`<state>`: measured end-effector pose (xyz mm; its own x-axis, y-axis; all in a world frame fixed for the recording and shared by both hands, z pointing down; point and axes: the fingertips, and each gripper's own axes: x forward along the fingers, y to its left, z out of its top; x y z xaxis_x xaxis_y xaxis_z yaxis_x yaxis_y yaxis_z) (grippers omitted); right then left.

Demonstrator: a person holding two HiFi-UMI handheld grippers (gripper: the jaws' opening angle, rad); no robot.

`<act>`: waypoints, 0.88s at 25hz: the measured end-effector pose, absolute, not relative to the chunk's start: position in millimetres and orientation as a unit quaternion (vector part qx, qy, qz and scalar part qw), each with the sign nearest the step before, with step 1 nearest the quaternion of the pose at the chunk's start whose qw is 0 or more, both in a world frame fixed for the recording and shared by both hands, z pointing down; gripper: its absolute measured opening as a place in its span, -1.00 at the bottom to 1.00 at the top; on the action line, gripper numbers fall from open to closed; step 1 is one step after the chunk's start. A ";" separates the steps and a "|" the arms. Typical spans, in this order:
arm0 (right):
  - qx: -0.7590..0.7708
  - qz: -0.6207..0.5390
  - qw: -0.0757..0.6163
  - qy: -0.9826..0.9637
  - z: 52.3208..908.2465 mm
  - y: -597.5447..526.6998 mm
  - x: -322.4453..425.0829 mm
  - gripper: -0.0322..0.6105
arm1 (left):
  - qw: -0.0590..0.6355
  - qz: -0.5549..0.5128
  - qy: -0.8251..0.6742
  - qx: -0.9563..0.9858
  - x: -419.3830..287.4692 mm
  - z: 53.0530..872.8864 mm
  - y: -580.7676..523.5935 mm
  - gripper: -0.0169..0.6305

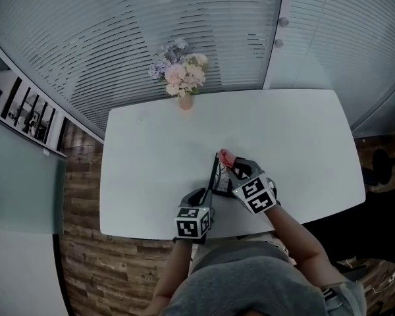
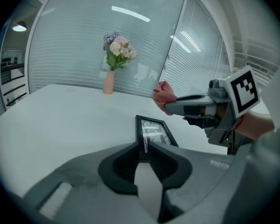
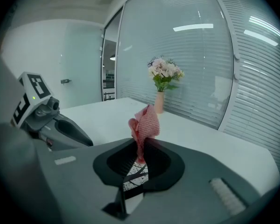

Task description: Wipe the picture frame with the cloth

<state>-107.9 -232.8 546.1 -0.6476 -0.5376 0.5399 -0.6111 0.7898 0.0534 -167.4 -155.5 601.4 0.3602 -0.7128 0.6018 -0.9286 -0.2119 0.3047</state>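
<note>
A small black picture frame [image 1: 220, 176] holding a black-and-white print stands tilted on the white table [image 1: 151, 163], close to the front edge. My left gripper [image 2: 147, 147] is shut on the frame's near edge [image 2: 154, 130], holding it from the left. My right gripper [image 3: 141, 149] is shut on a bunched pink cloth [image 3: 144, 121]. The cloth [image 1: 225, 155] sits at the frame's far top corner, and in the left gripper view the cloth [image 2: 163, 94] hangs just above and beyond the frame. Part of the print [image 3: 135, 176] shows below the right jaws.
A pink vase of pale flowers [image 1: 182, 78] stands at the table's far edge, against a glass wall with blinds [image 1: 184, 18]. Wooden floor [image 1: 85, 176] lies to the left of the table. The person's torso [image 1: 250, 282] is at the near edge.
</note>
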 end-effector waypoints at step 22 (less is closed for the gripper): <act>0.297 0.066 0.369 -0.878 613.2 -268.0 -127.6 -0.77 | 0.349 0.211 -0.480 0.777 -157.5 626.9 -167.5 -0.68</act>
<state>-127.6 -268.0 613.2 -0.5507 -0.4730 0.6878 -0.5702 0.8149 0.1038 -157.5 -167.5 626.9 0.4504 -0.5981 0.6629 -0.8928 -0.2967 0.3390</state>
